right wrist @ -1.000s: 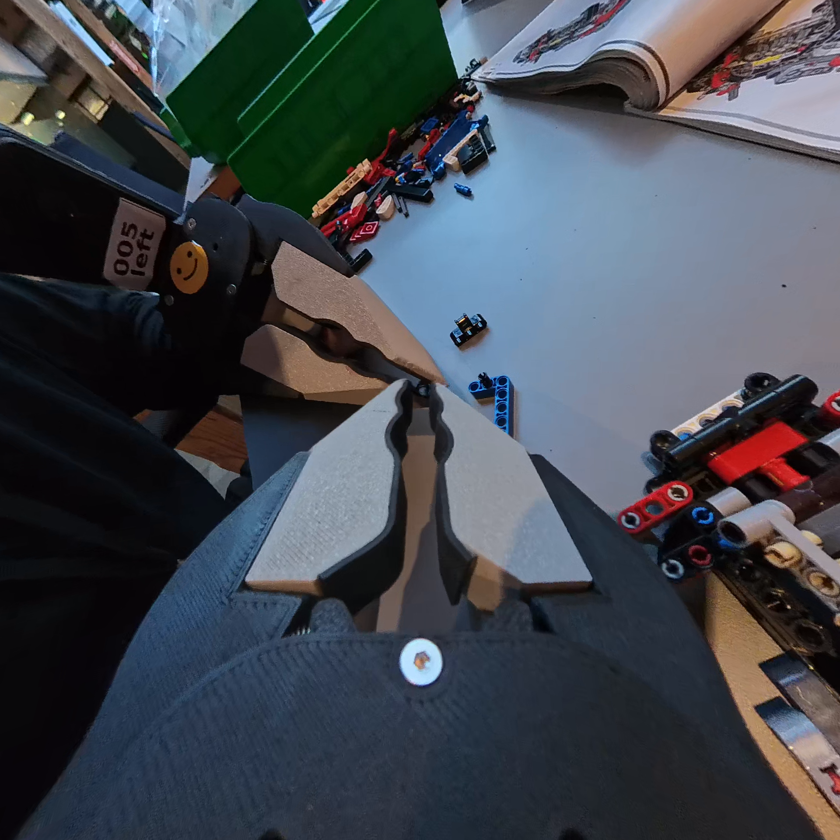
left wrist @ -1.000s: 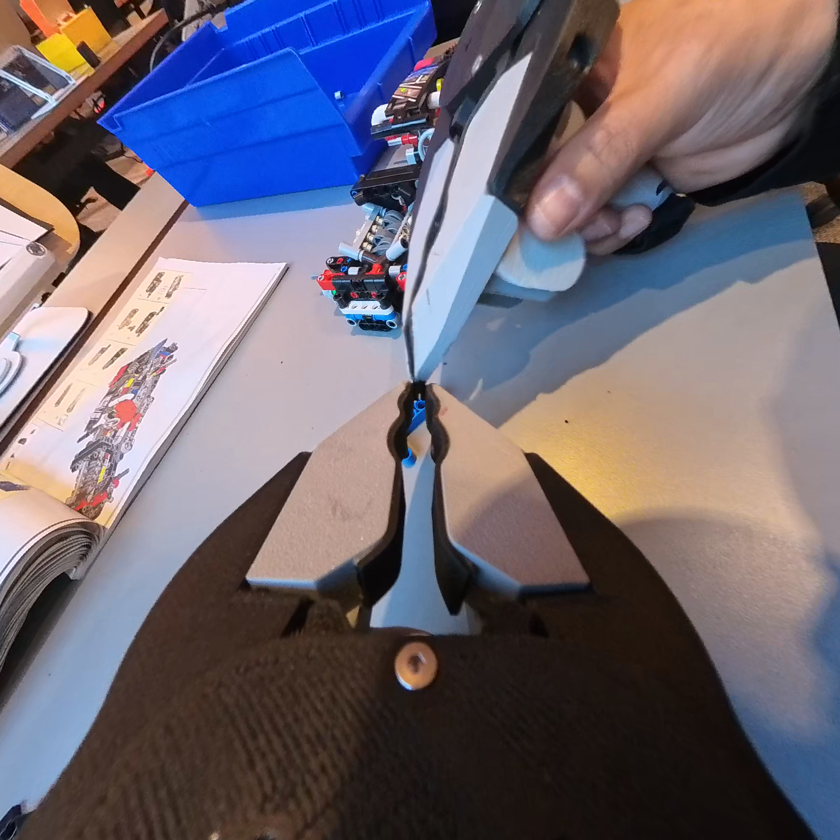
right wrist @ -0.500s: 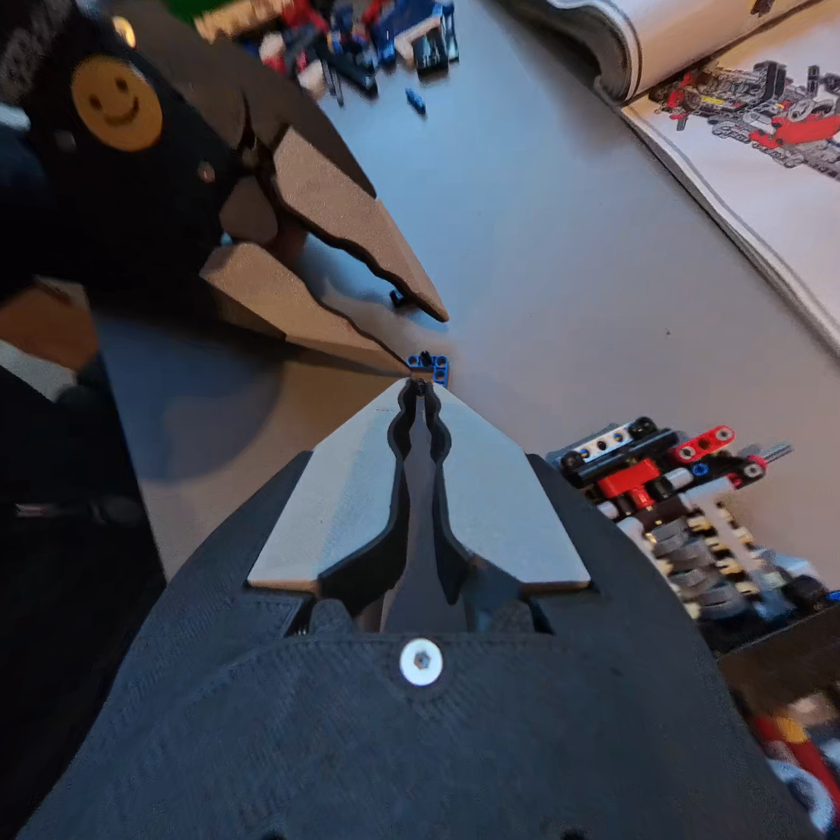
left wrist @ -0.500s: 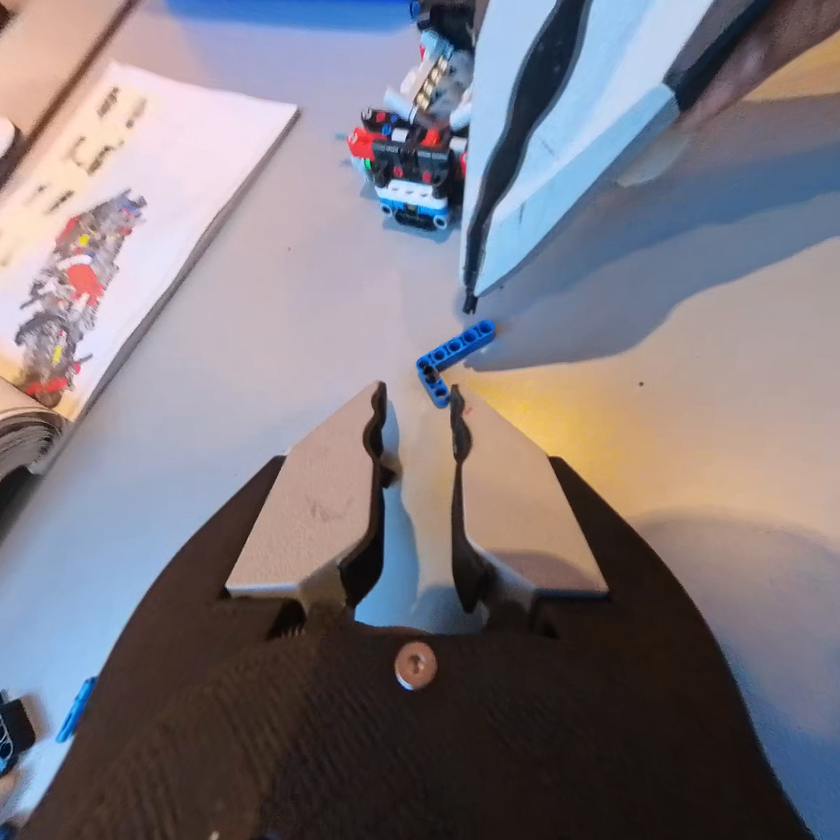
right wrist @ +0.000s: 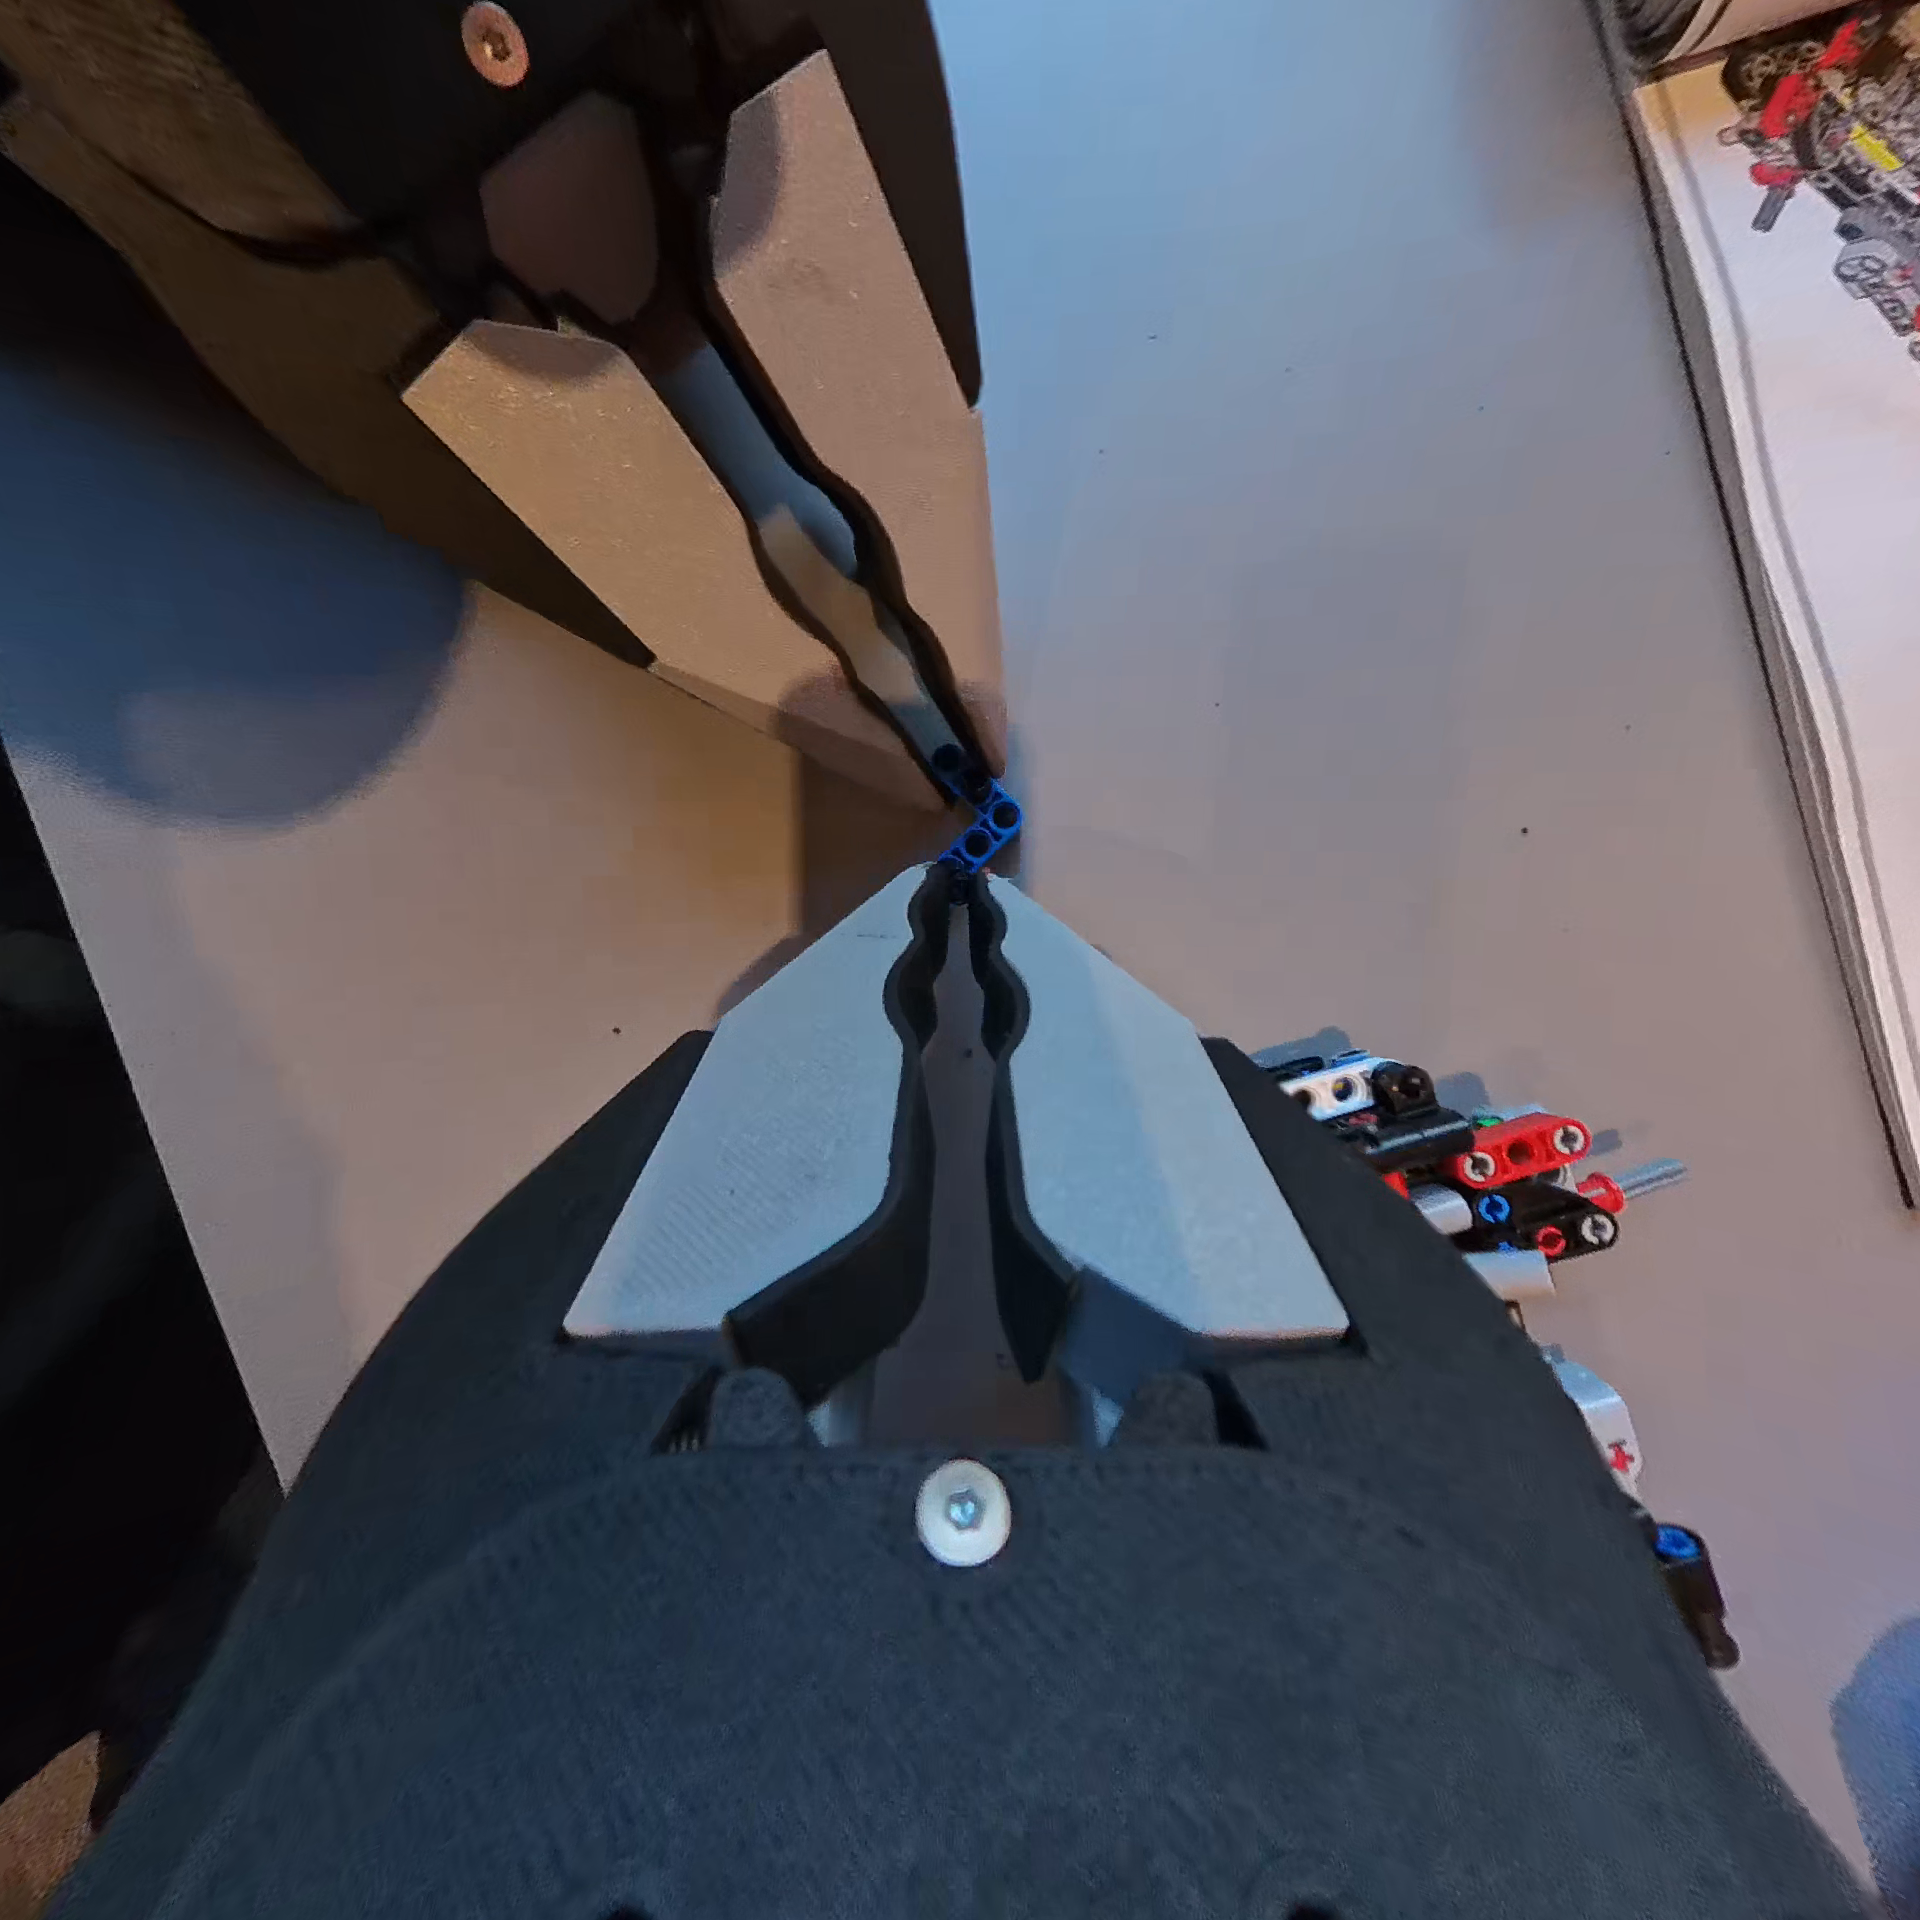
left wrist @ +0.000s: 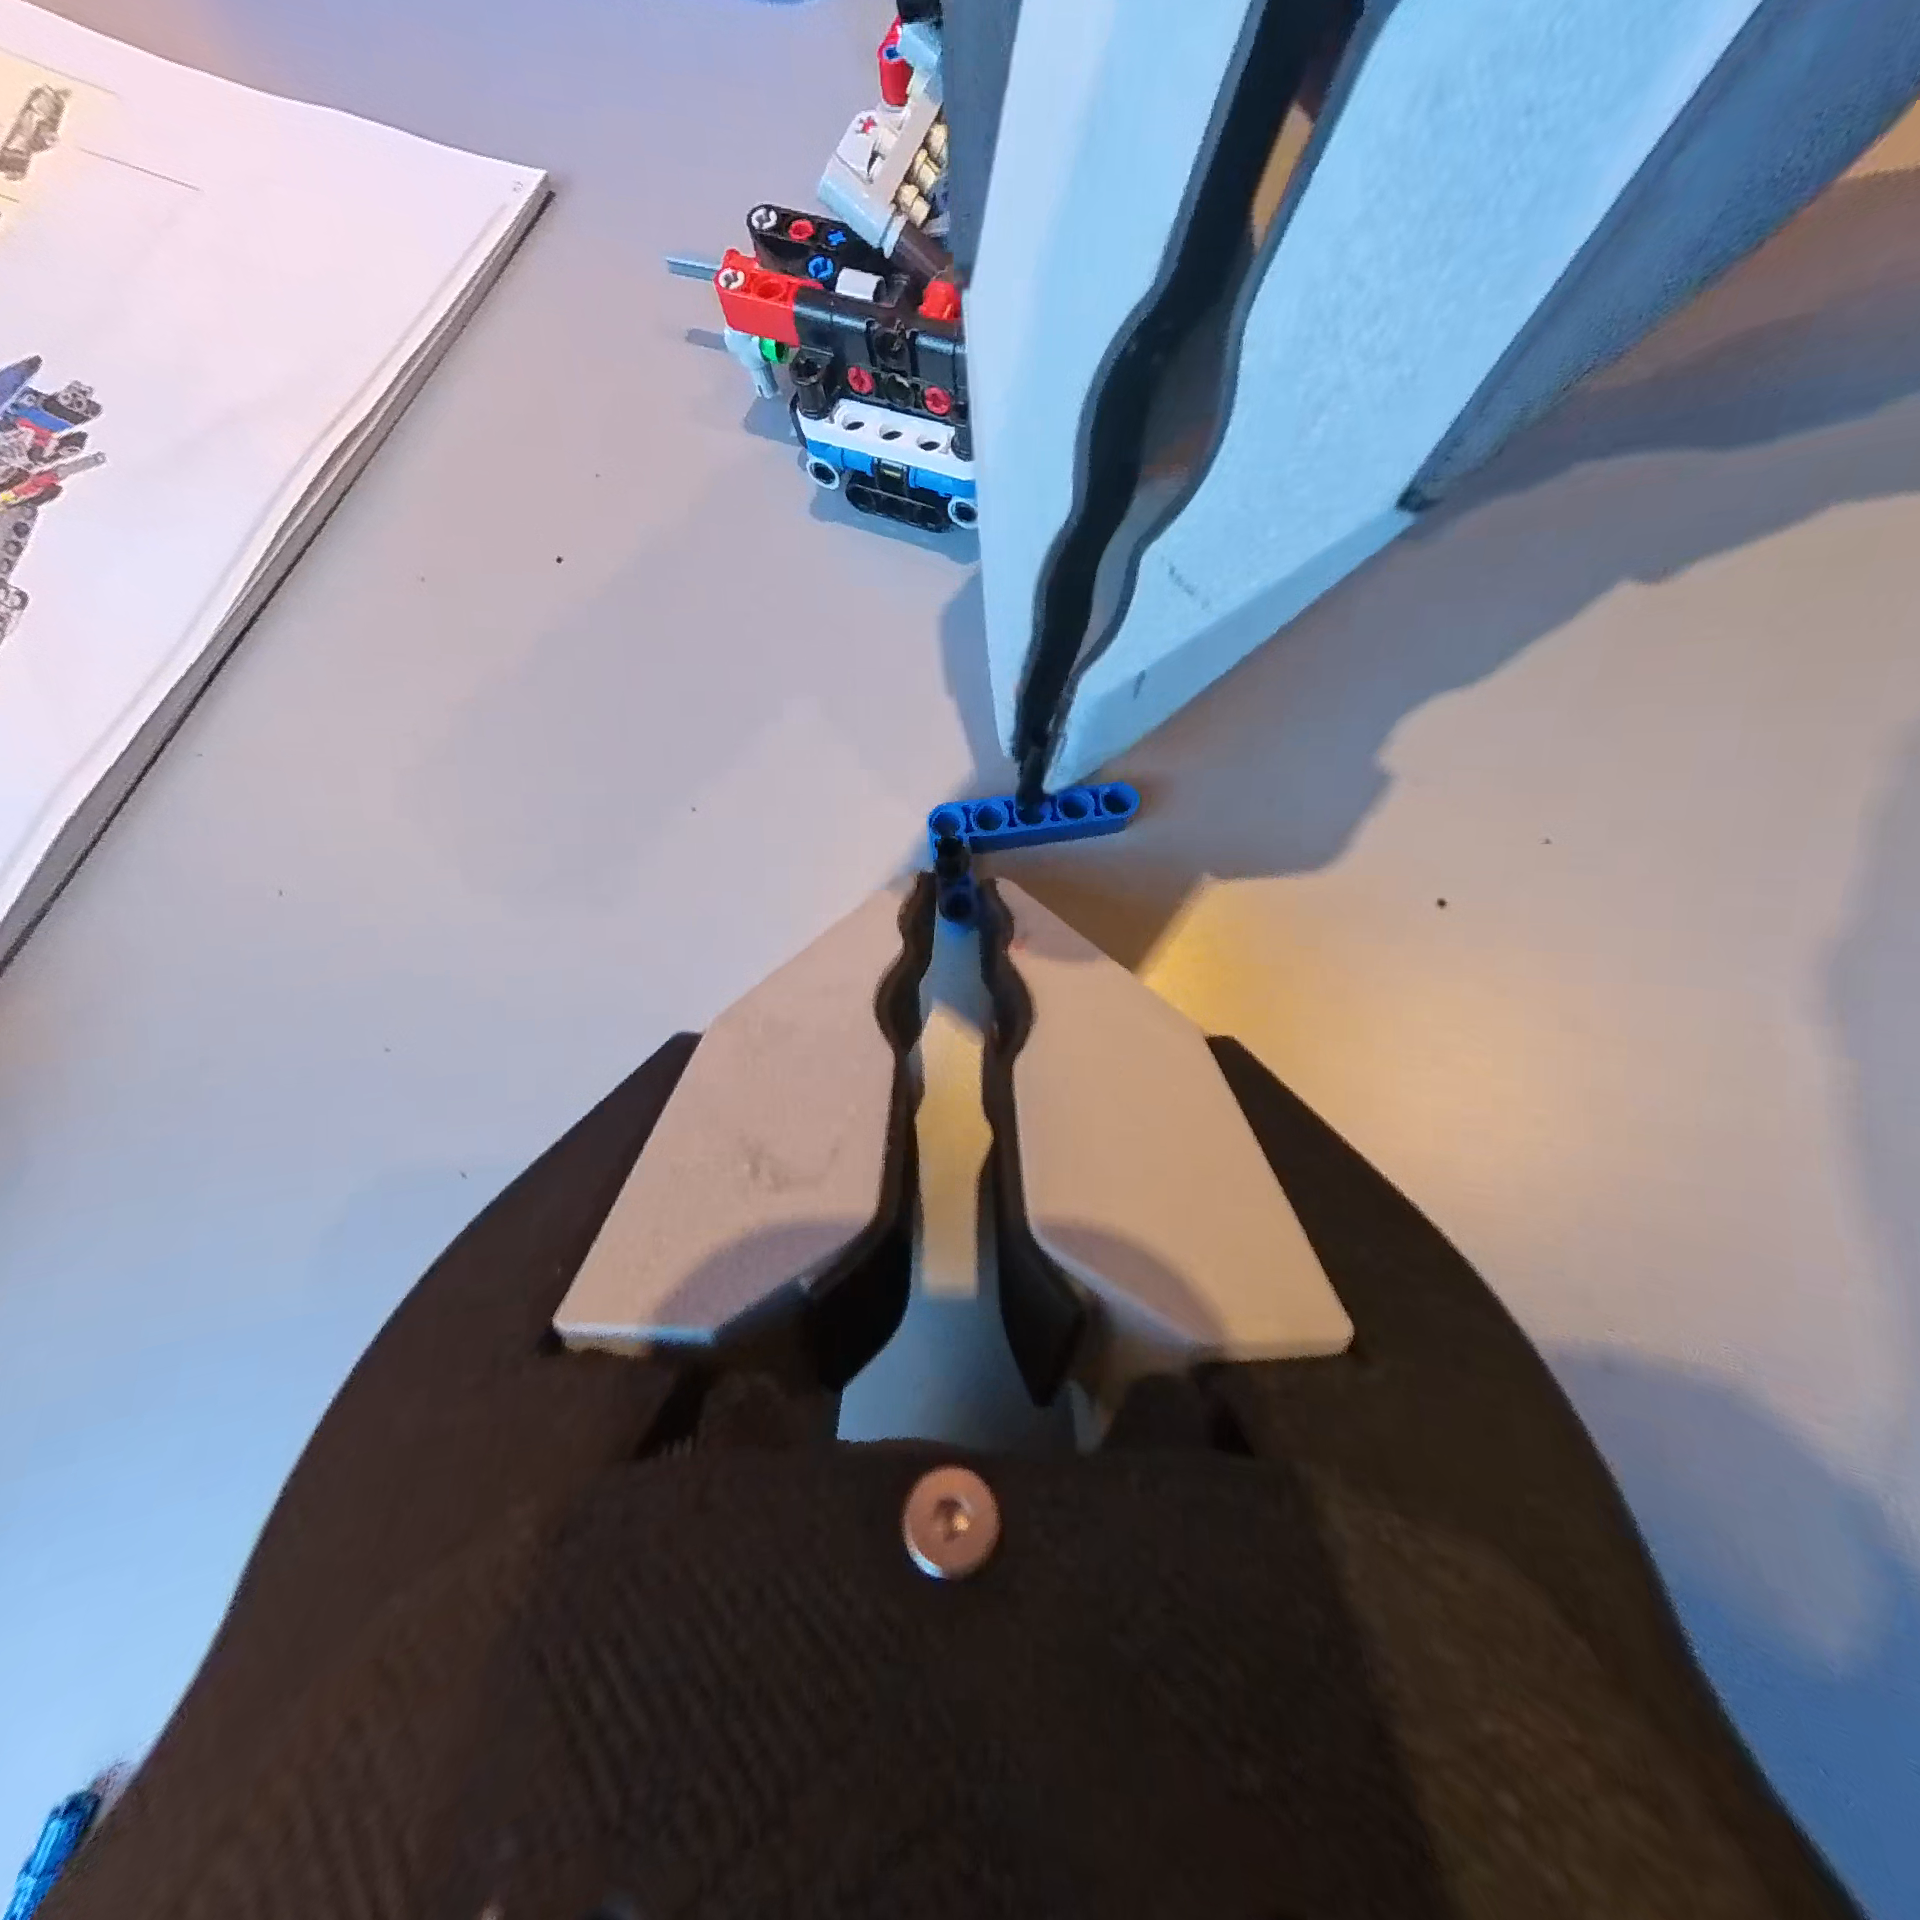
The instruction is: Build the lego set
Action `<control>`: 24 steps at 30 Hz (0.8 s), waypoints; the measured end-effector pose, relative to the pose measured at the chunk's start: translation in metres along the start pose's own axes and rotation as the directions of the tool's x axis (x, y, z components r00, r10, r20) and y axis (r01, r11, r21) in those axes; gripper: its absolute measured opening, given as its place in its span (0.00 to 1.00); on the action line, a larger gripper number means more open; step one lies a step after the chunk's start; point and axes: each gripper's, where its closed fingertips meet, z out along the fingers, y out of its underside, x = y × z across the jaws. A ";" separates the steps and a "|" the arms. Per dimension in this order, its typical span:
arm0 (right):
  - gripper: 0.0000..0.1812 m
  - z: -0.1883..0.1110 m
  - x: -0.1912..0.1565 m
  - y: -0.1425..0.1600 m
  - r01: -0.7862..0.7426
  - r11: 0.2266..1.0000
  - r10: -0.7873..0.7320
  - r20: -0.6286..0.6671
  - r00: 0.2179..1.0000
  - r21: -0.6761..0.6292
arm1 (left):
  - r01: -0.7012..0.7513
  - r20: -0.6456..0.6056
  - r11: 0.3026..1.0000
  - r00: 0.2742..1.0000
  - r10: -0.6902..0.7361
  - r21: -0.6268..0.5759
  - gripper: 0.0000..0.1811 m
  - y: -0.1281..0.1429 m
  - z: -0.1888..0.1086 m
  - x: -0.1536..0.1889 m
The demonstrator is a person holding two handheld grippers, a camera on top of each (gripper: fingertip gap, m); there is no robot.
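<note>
A black pin, pinched in the nearly closed right gripper, is being pressed into the blue L-shaped beam, whose short arm is clamped by the nearly closed left gripper; straight downward pressure is probably needed next.

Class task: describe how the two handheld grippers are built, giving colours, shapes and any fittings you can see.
Both look alike. The left gripper and right gripper each have a black ribbed, fan-shaped body, one silver screw at its centre, and two grey wedge-shaped fingers tapering to points, lined with wavy black inner edges. No cables or sleeves show.
</note>
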 end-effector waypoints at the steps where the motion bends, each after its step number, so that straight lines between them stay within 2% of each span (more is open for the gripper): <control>1: 0.01 0.001 -0.001 0.000 0.010 1.000 -0.010 -0.001 1.000 -0.010 | 0.001 -0.005 1.000 1.000 -0.001 0.000 0.03 0.000 0.000 0.000; 8: 0.01 0.002 -0.003 0.002 0.125 0.988 -0.127 -0.010 0.992 -0.092 | 0.004 -0.016 1.000 1.000 -0.004 -0.001 0.03 0.000 0.001 0.001; 13: 0.00 0.003 -0.004 0.001 0.293 0.942 -0.297 -0.005 0.955 -0.167 | 0.015 -0.024 1.000 1.000 -0.015 -0.002 0.03 0.000 0.000 0.000; 16: 0.00 0.004 -0.003 0.001 0.351 0.921 -0.353 0.022 0.935 -0.168 | 0.033 -0.031 0.999 0.999 -0.033 -0.003 0.03 0.000 0.000 -0.001; 19: 0.00 0.005 -0.003 0.001 0.355 0.919 -0.347 0.076 0.935 -0.169 | 0.019 -0.018 1.000 1.000 -0.019 -0.003 0.03 0.000 0.001 -0.001; 22: 0.00 0.010 -0.002 0.001 0.243 0.954 -0.223 0.128 0.966 -0.174 | 0.027 0.002 1.000 1.000 -0.027 -0.004 0.03 0.001 0.000 -0.004; 24: 0.01 0.010 -0.001 0.001 0.215 0.959 -0.198 0.109 0.974 -0.183 | 0.029 0.002 1.000 1.000 -0.029 -0.003 0.03 0.001 0.000 -0.004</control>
